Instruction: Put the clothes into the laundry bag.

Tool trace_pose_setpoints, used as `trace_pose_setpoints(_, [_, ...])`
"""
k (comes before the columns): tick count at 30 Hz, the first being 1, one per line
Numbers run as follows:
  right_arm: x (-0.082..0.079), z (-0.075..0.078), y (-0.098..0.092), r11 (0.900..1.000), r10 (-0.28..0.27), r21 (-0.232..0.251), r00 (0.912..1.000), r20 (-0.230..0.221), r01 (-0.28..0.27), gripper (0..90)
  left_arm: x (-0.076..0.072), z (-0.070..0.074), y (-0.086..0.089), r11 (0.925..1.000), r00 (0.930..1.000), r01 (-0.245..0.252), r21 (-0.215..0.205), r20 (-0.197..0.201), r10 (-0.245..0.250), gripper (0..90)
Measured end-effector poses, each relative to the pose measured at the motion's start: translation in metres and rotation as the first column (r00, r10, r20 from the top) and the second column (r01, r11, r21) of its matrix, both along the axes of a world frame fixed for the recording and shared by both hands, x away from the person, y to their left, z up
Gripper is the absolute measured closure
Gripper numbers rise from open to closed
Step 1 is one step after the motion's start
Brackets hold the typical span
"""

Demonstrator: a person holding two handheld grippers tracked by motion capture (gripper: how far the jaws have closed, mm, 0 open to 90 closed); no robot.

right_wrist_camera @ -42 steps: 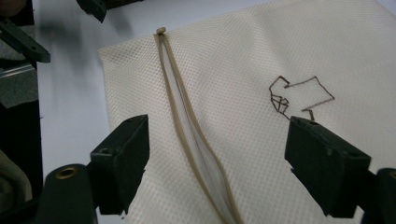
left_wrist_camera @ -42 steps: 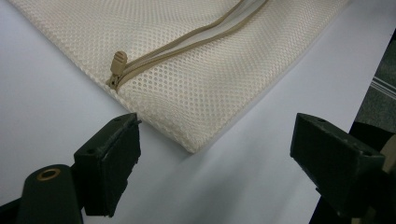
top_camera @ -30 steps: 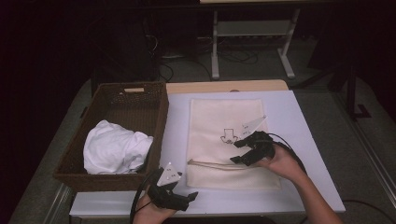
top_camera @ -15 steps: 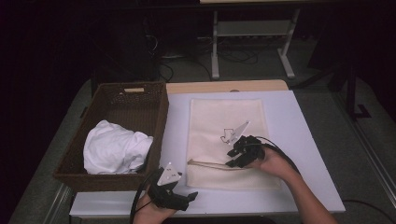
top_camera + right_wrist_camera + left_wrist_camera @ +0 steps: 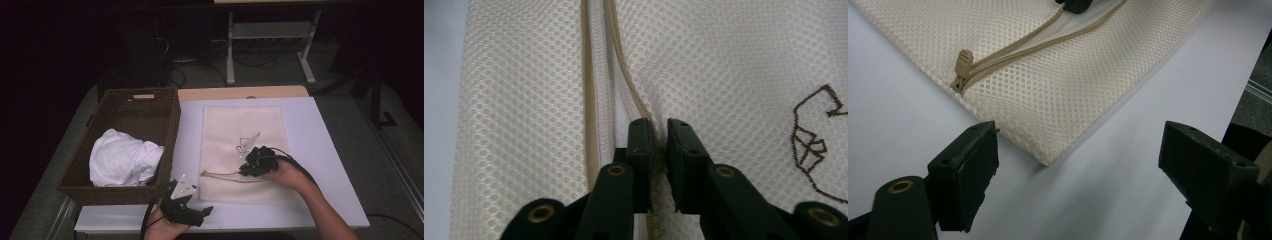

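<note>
dark room, white metal rack

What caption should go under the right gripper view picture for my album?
Right gripper pinching the upper lip of the open zipper on a cream mesh bag.

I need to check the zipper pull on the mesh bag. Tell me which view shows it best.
The left gripper view: the zipper pull lies sharp and unobstructed at the end of the open zipper on the mesh bag. In the high view that zipper end is a tiny speck. The right gripper view has the zipper's tan edges, not the pull.
</note>
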State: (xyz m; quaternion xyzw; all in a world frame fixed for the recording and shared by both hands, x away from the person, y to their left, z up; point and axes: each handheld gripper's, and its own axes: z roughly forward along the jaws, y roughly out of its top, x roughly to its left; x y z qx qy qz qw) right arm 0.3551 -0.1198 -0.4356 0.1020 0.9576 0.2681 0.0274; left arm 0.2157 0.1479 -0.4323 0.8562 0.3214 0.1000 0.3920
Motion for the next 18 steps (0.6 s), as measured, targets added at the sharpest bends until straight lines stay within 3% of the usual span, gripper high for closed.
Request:
trace_pose_setpoints(3, [0.001,0.000,0.000,1.000,-0.004,0.001,1.0000,0.002,0.004,83.9,0.000,0.000,0.000,1.0000,1.0000,0.000,0.000,-0.002,0.000,15.6])
trace_pose_setpoints(6, [0.005,0.001,-0.001,1.000,-0.015,0.008,0.9992,-0.036,0.015,86.9,0.000,0.000,0.000,1.0000,1.0000,0.002,0.002,-0.001,-0.002,15.6])
trace_pose_setpoints(10, [0.005,0.003,-0.001,1.000,-0.006,0.019,0.9988,-0.048,0.007,87.6,0.000,0.001,0.000,1.0000,1.0000,0.002,0.001,-0.002,-0.002,15.7])
trace_pose_setpoints(18, [0.005,0.014,-0.006,0.998,-0.003,0.069,0.9979,-0.064,0.008,87.8,0.001,0.003,0.000,0.9994,0.9998,-0.001,-0.036,-0.018,0.000,16.1])
